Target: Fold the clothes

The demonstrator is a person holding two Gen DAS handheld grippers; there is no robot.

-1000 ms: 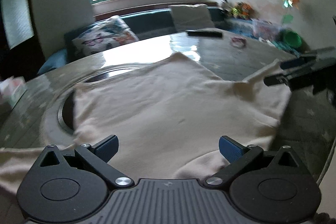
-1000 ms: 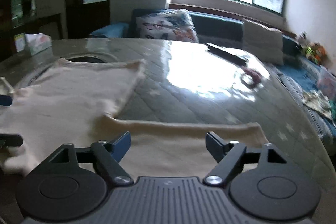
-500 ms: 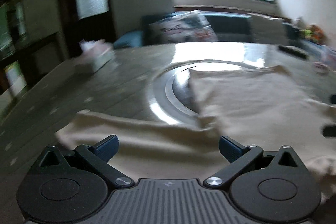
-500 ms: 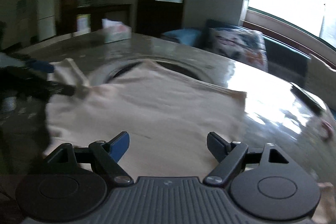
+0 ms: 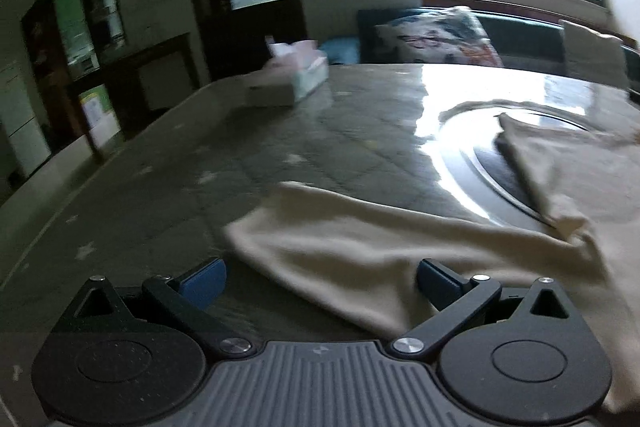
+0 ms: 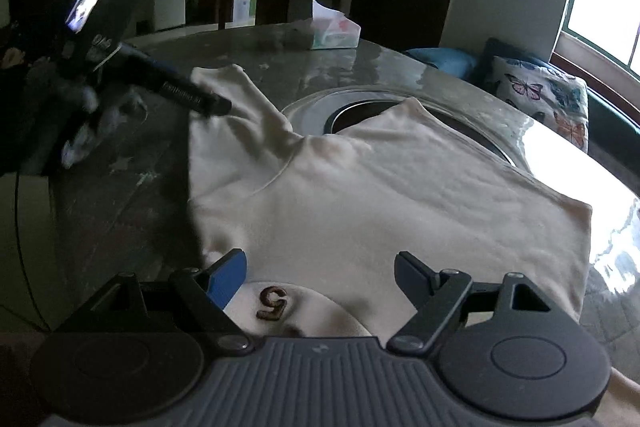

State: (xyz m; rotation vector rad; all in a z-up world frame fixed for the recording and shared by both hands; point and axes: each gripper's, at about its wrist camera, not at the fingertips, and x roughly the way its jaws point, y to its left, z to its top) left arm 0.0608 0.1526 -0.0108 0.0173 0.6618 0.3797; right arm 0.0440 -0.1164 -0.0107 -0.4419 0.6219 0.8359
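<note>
A cream long-sleeved shirt (image 6: 380,195) lies flat on the glossy table (image 6: 132,155), collar nearest, with a brown "5" label (image 6: 272,303) at the neck. My right gripper (image 6: 320,267) hovers open over that collar, and nothing sits between its pads. In the left wrist view one sleeve (image 5: 360,247) stretches across the table (image 5: 160,195), its cuff end lying to the left. My left gripper (image 5: 318,281) stands open just above this sleeve, fingers wide on either side. The right wrist view shows the left gripper (image 6: 204,91) over the same sleeve at the far left.
A tissue box (image 5: 292,83) (image 6: 334,31) stands at the table's far side. A round inset turntable (image 5: 480,163) (image 6: 360,103) lies partly under the shirt. Beyond the table is a sofa with a butterfly cushion (image 5: 436,35) (image 6: 540,95). The table's edge runs close on the left.
Both views have swung leftwards. The left gripper went from the shirt's body to the left sleeve; the right gripper went from the right sleeve to the collar. Both stayed open.
</note>
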